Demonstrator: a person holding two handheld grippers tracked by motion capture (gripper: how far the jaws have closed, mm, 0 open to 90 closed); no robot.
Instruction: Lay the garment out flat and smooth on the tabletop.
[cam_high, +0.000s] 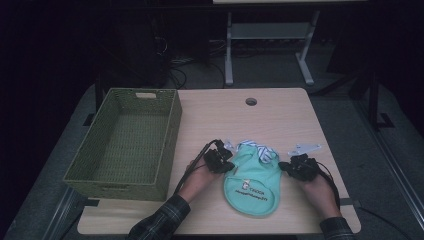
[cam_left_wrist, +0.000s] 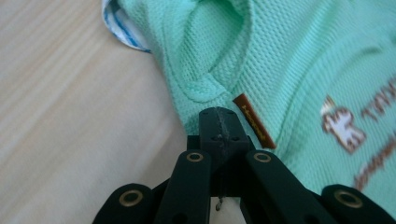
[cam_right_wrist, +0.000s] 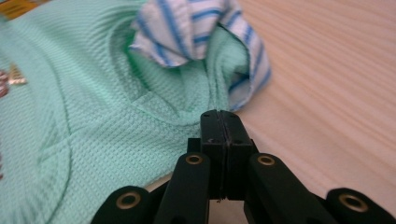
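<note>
Mint garment (cam_high: 251, 181): 1, table centre
Wicker basket (cam_high: 125, 140): 1, at 9 o'clock
Left gripper (cam_high: 220, 161): jaws pressed together at the garment's edge
Right gripper (cam_high: 295, 167): jaws pressed together at the garment's edge

Shirt (cam_high: 252, 182) print is reading too small in the high view, blurring in the left gripper view; frame edges are cropping the shirt in both gripper views.

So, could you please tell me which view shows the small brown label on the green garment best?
The left gripper view: the brown label lies sharp and close beside the shut fingers. The high view shows the whole green garment, too small to make out the label; the right gripper view shows other parts.
</note>
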